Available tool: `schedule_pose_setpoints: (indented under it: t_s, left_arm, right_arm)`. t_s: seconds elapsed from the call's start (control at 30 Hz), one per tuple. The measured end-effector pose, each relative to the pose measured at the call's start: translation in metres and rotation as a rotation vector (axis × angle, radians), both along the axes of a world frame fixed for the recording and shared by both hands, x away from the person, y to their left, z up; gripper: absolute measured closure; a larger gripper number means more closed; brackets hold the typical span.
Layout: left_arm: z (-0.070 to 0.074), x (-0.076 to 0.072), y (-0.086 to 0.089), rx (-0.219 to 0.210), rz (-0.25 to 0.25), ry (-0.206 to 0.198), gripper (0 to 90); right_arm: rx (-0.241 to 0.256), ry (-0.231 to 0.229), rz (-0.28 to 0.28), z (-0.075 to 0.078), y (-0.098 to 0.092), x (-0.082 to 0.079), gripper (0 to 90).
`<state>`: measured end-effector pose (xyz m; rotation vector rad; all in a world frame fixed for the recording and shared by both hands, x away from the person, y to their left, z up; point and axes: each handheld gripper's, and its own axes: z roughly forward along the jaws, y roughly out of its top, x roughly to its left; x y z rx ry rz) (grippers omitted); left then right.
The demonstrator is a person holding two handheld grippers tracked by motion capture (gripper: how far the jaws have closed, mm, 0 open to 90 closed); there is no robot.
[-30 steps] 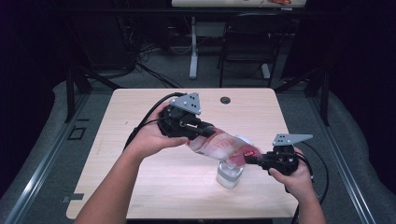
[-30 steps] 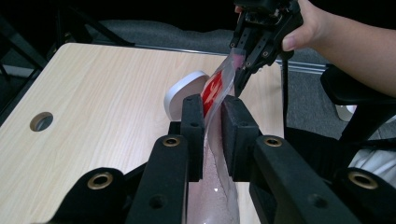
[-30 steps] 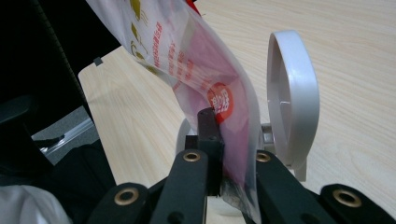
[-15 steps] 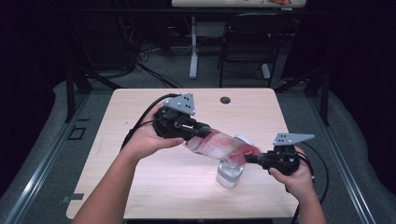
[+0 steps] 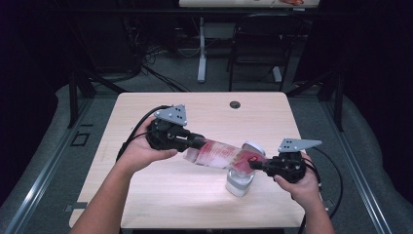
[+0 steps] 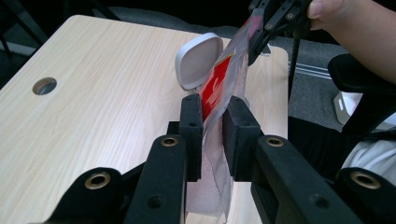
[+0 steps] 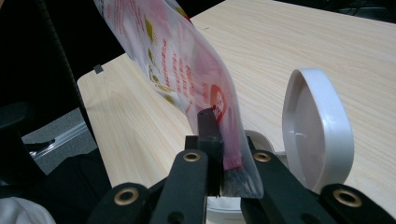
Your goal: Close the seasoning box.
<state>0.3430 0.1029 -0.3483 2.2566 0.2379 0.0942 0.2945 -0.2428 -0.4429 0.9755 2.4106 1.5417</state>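
With both grippers, left [image 5: 197, 143] and right [image 5: 254, 165], clamped on the pouch [image 5: 221, 153], its five-o'clock end should tip steadily over the open container [image 5: 239, 181].

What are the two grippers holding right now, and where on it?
Both hold the pouch: the left gripper is shut on one end, the right gripper on the opposite end, over the open white container.

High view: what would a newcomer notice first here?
A pink-and-red printed pouch stretched between the left gripper and the right gripper, both clamped on it. Directly beneath its right end stands a white container with its hinged lid flipped open, near the table's front right.
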Motion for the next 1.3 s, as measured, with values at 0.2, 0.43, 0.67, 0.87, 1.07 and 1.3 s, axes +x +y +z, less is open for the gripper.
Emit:
schedule_pose_setpoints:
  t_s: [0.2, 0.43, 0.67, 0.87, 1.07, 1.3]
  left_arm:
    - [-0.005, 0.000, 0.005, -0.010, 0.012, 0.014, 79.6]
    - [-0.012, 0.001, 0.010, -0.012, 0.024, 0.026, 79.5]
    - [-0.022, 0.001, 0.017, -0.027, 0.035, 0.045, 79.5]
    - [-0.025, 0.002, 0.019, -0.029, 0.035, 0.049, 79.8]
    - [-0.027, 0.001, 0.020, -0.034, 0.037, 0.046, 79.9]
    - [-0.035, -0.001, 0.025, -0.053, 0.045, 0.054, 79.8]
  right_arm:
    - [0.017, -0.017, -0.011, 0.001, 0.001, 0.000, 89.2]
    - [0.039, -0.018, -0.023, 0.001, 0.004, 0.000, 88.9]
    - [0.040, -0.027, -0.019, 0.001, 0.008, 0.001, 88.2]
    - [0.053, -0.026, -0.019, 0.000, 0.007, 0.002, 87.3]
    - [0.060, -0.029, -0.013, -0.001, 0.006, 0.002, 84.6]
    - [0.060, -0.037, -0.001, -0.005, 0.004, 0.001, 81.5]
